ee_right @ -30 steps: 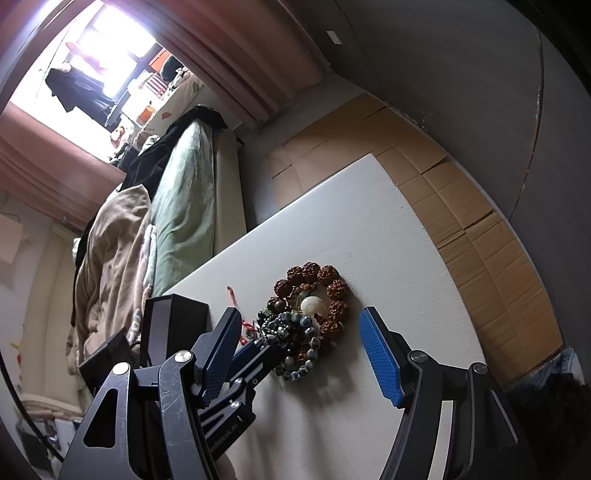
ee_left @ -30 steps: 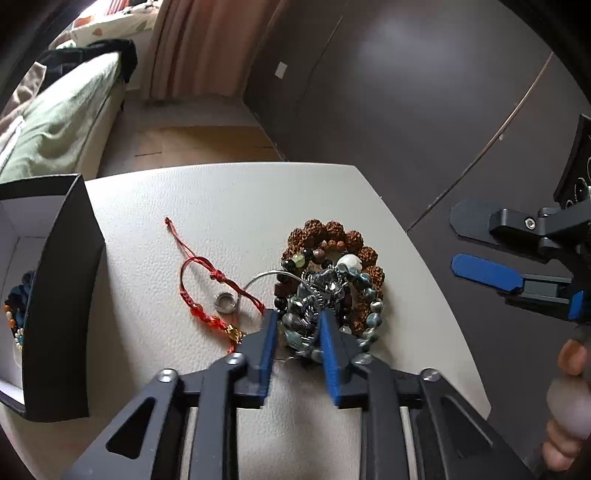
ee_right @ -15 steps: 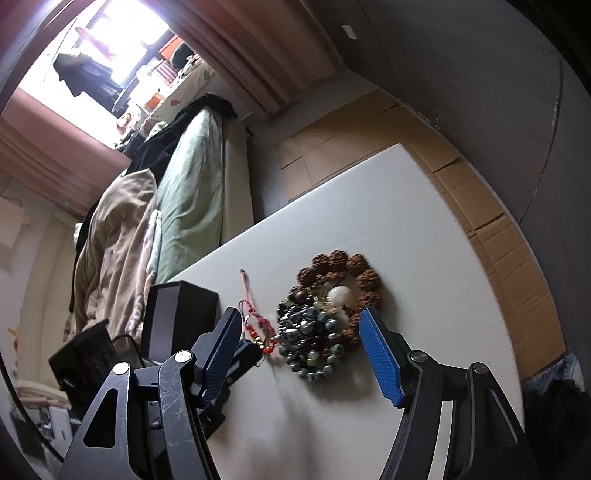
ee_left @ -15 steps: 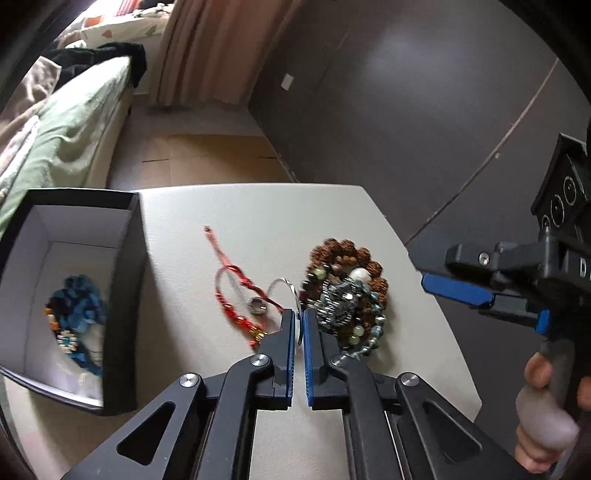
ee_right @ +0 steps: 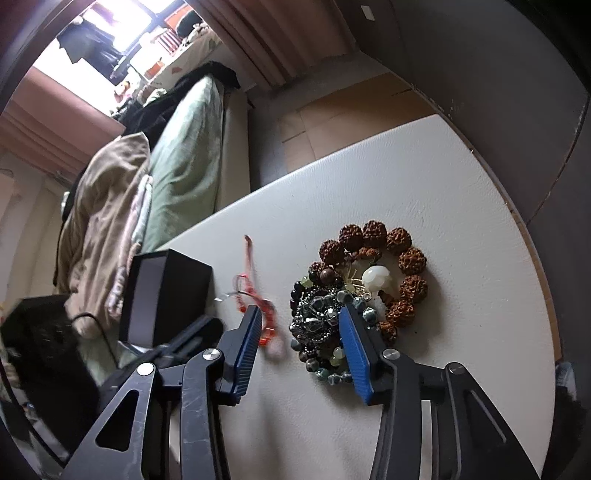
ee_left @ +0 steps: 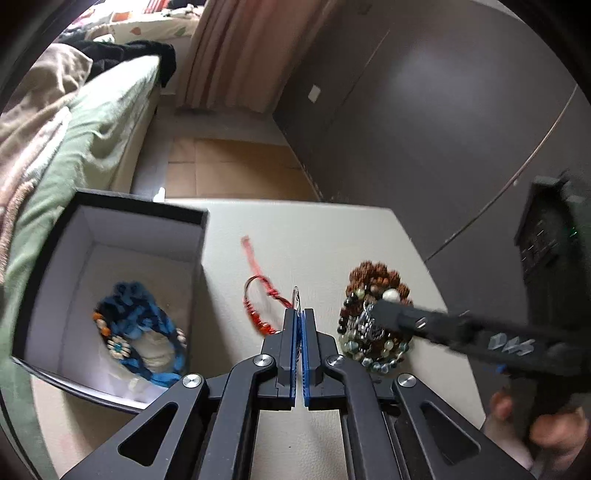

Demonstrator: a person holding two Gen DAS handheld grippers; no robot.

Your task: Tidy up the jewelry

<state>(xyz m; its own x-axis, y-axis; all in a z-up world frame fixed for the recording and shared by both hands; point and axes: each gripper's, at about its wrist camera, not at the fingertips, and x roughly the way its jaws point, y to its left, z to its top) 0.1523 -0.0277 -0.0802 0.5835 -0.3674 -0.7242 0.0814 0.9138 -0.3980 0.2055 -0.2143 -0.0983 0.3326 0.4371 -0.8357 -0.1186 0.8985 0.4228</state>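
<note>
Silver ring [ee_left: 296,297] | lifted off table since earlier | left tongs [ee_left: 299,318] pinching

Standing here, it's a small bedroom w/ a white table [ee_right: 424,177] pushed near a dark grey-brown wall [ee_left: 424,110] that has one pale switch plate [ee_left: 314,93] on it. Floor's got flattened cardboard sheets [ee_left: 236,166] laid over it. Bed [ee_right: 184,155] w/ a green cover sits off to the side, beige blanket [ee_right: 99,206] & black clothes piled on top. Pinkish curtains [ee_left: 240,51], bright daylight coming thru the window [ee_right: 122,33] behind.
</note>
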